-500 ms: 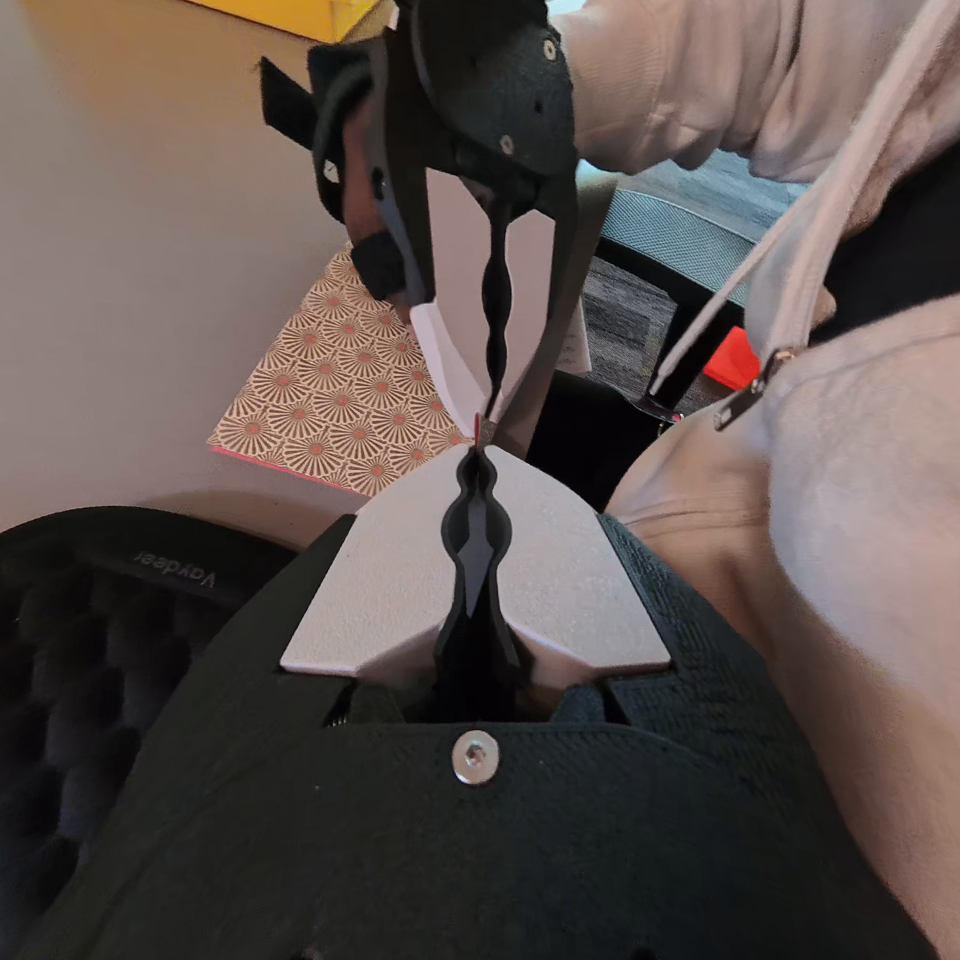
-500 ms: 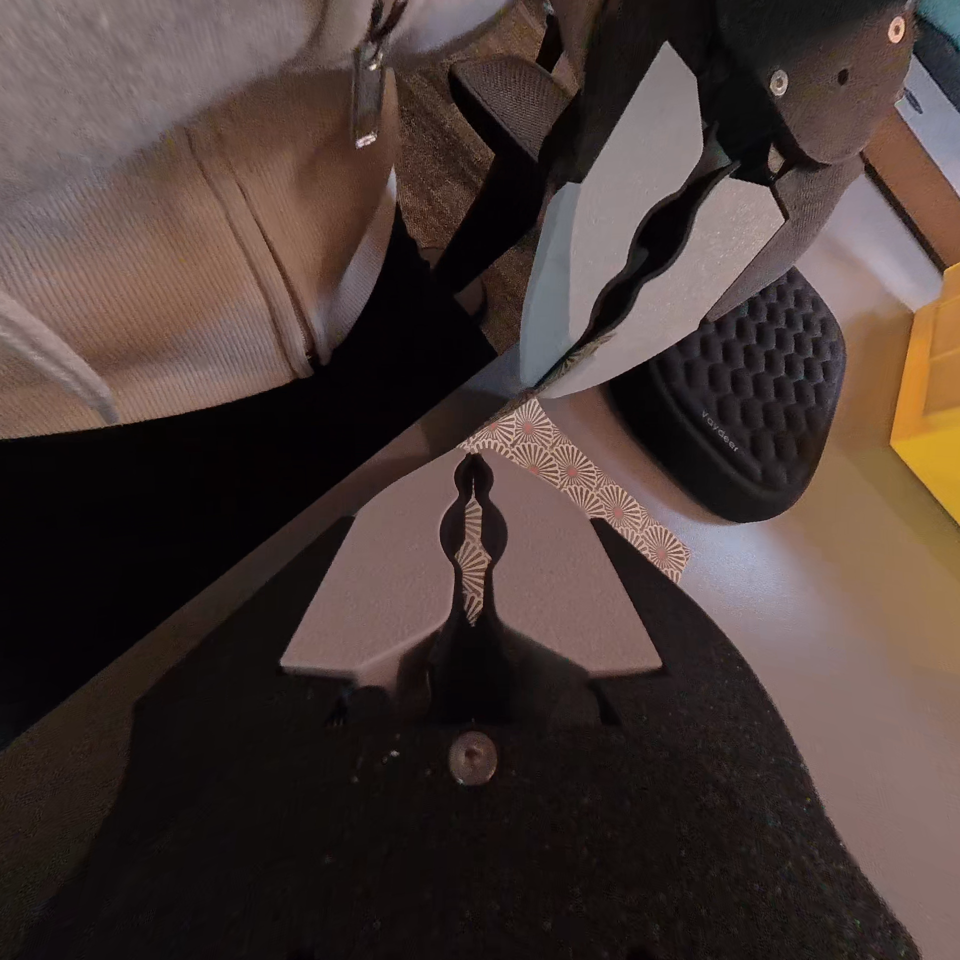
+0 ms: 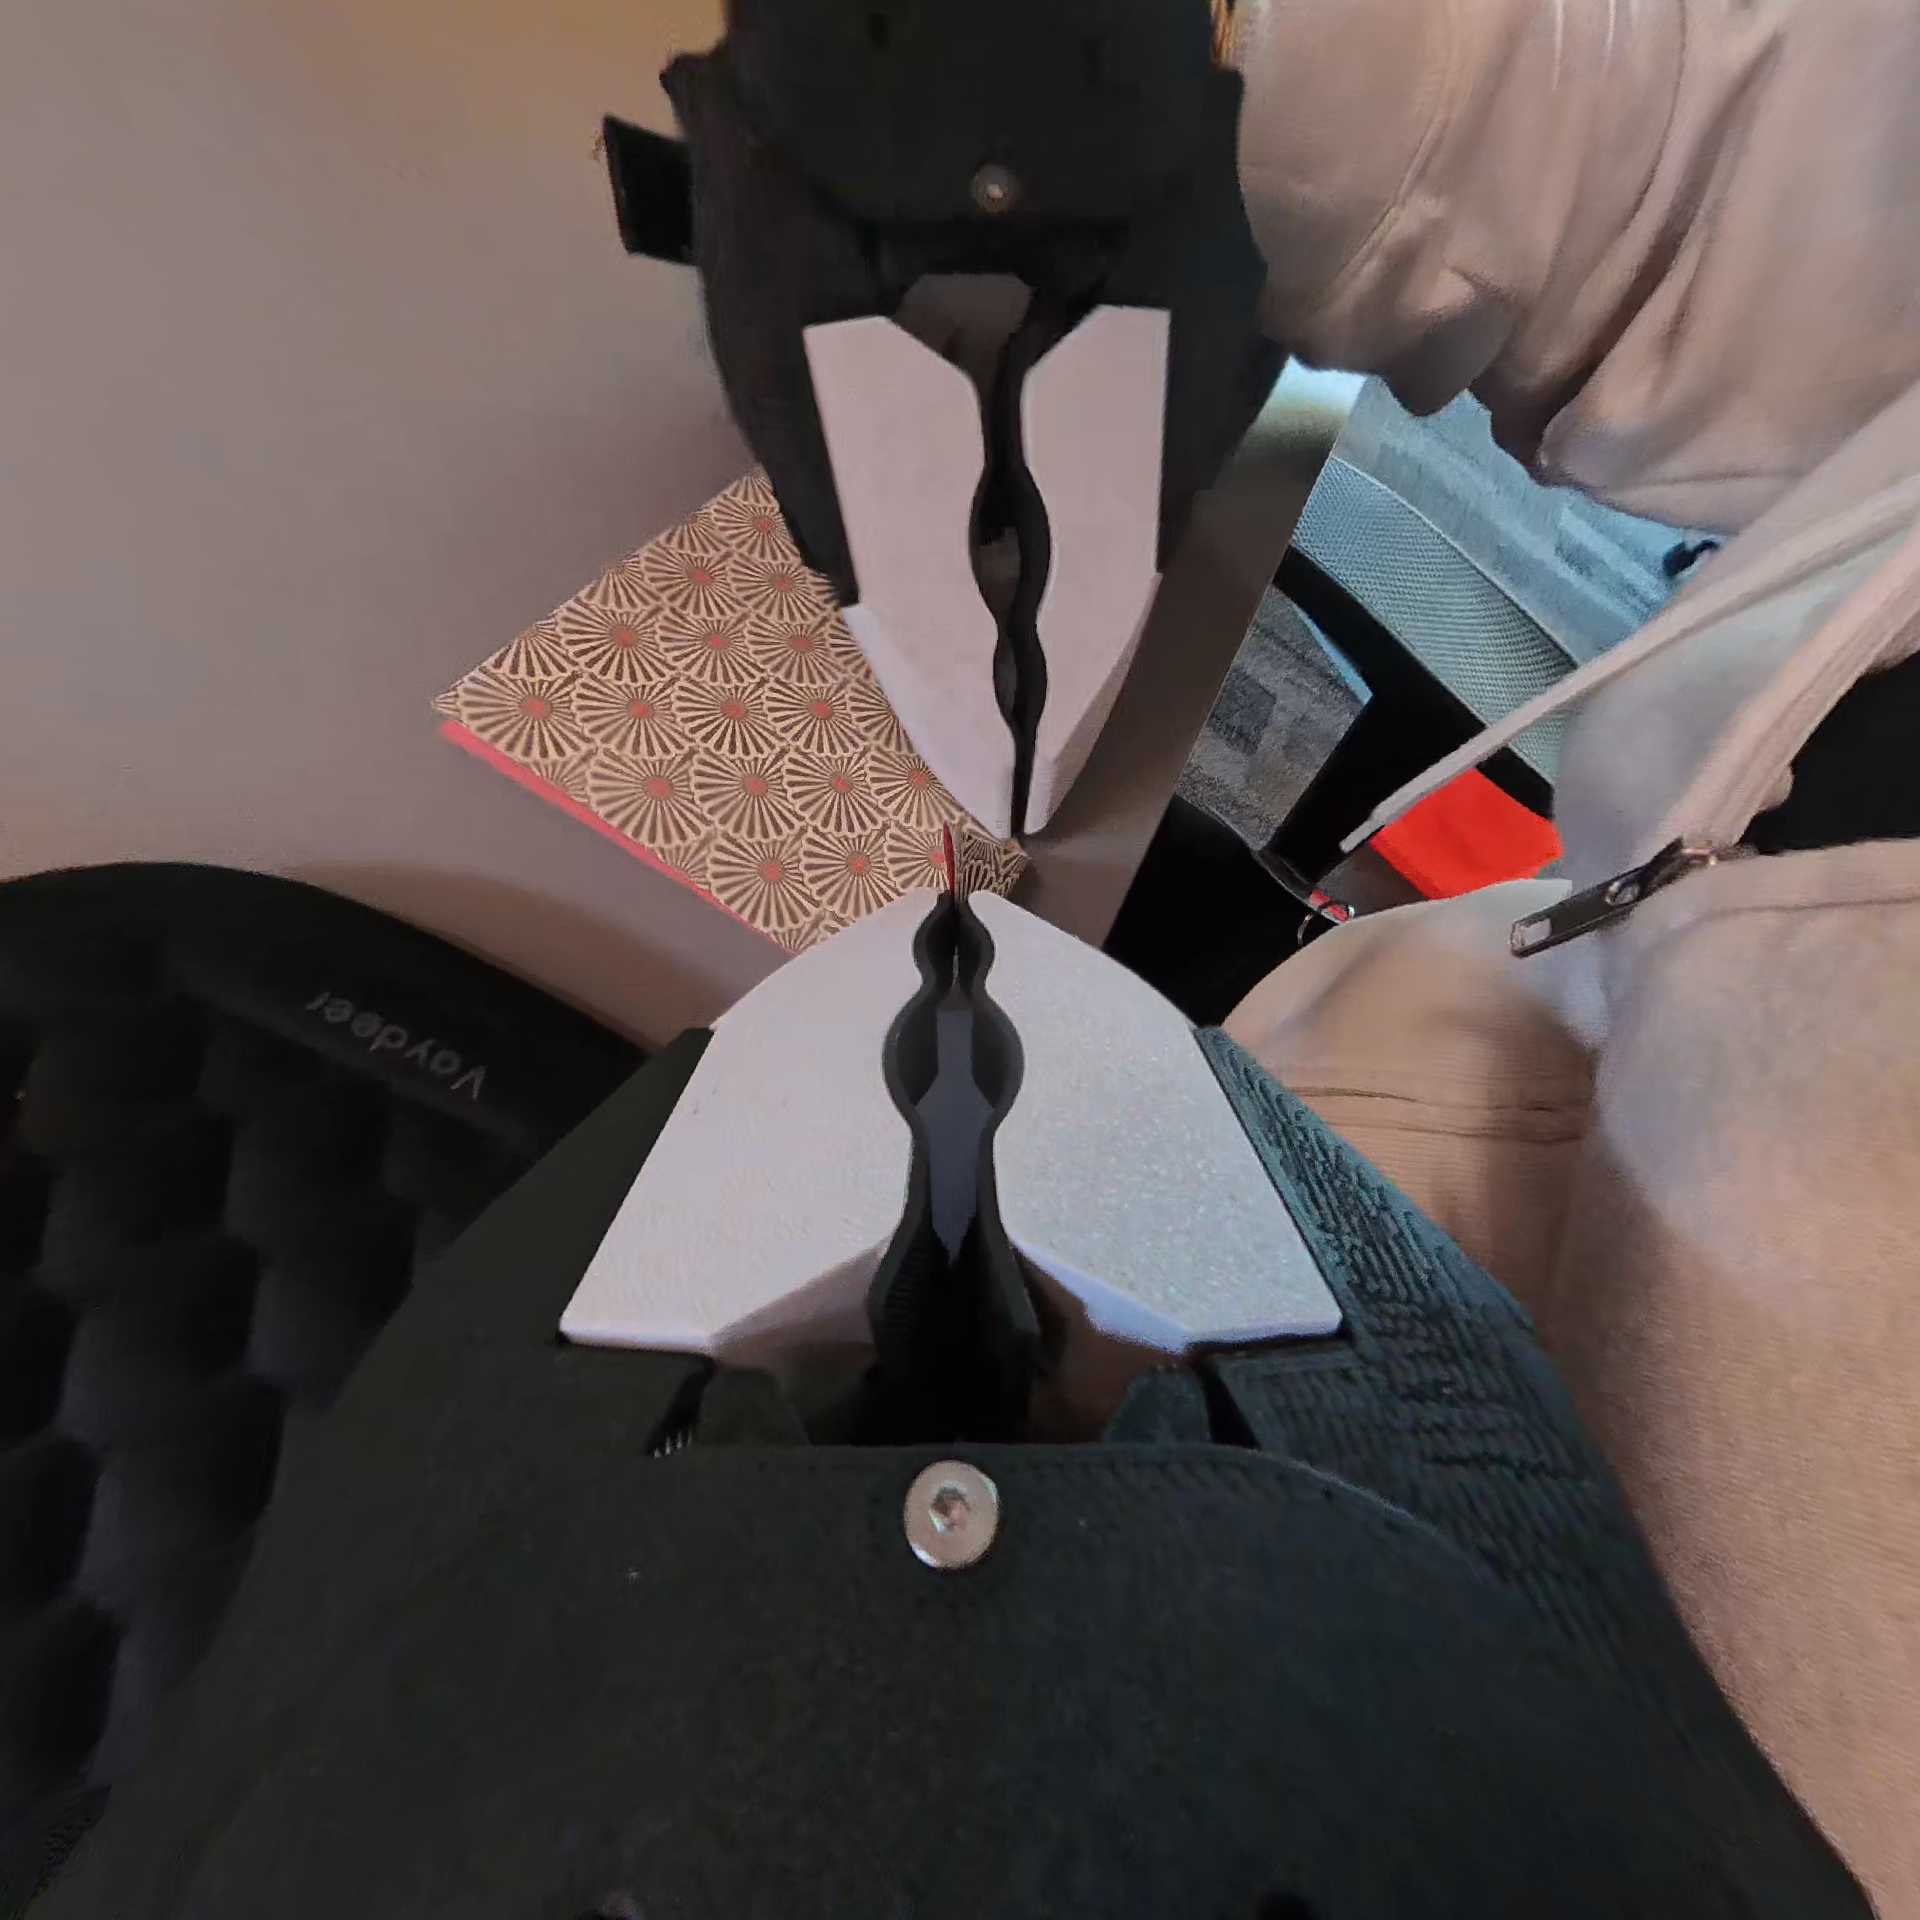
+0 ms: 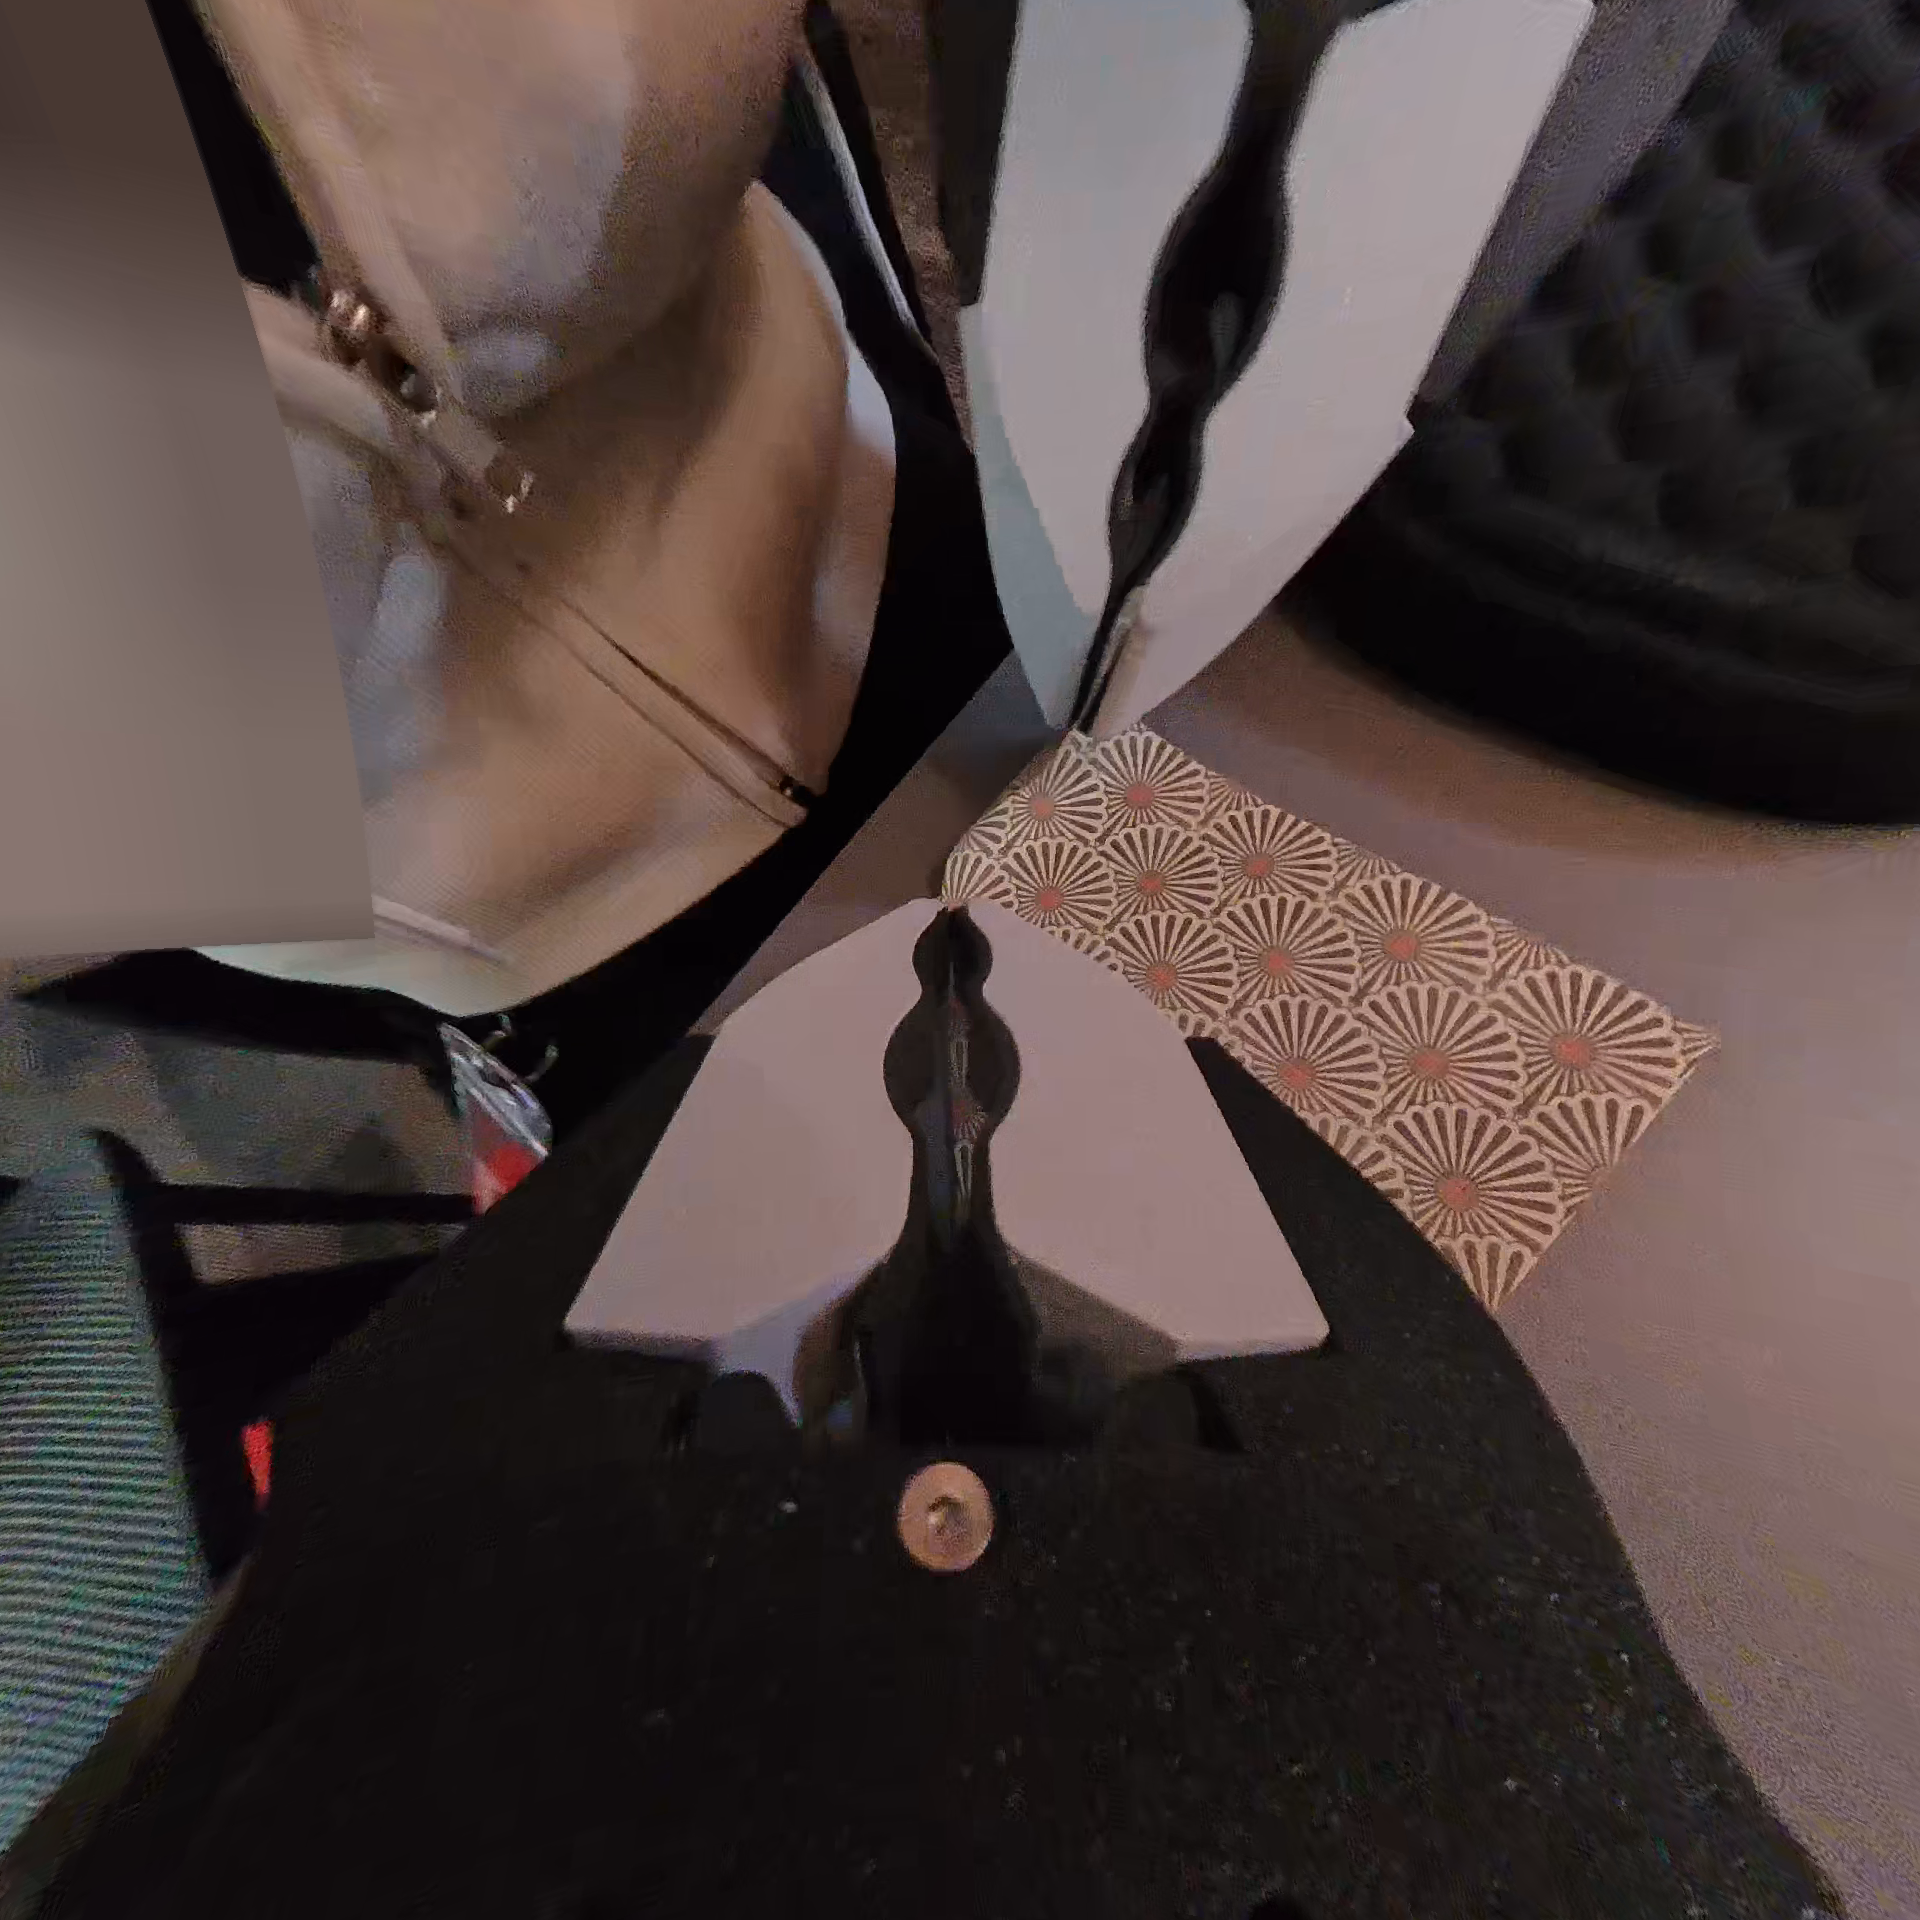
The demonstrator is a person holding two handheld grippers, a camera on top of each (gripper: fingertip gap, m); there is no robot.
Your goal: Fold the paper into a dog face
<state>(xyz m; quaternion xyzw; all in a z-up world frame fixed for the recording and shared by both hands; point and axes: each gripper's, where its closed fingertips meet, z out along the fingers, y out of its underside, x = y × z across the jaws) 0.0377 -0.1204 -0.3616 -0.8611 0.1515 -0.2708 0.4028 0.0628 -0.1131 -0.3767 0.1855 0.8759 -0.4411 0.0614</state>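
Both grippers pinch one corner of the patterned paper (image 4: pixel 1288 966) near the table (image 3: pixel 260 520) edge: left gripper (image 3: pixel 951 902), right gripper (image 4: pixel 951 914), jaws pressed together. Keep tips aligned and draw the fold taut before creasing

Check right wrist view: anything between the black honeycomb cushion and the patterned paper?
Nothing. In the right wrist view only bare table separates the black cushion from the patterned paper; they don't touch.
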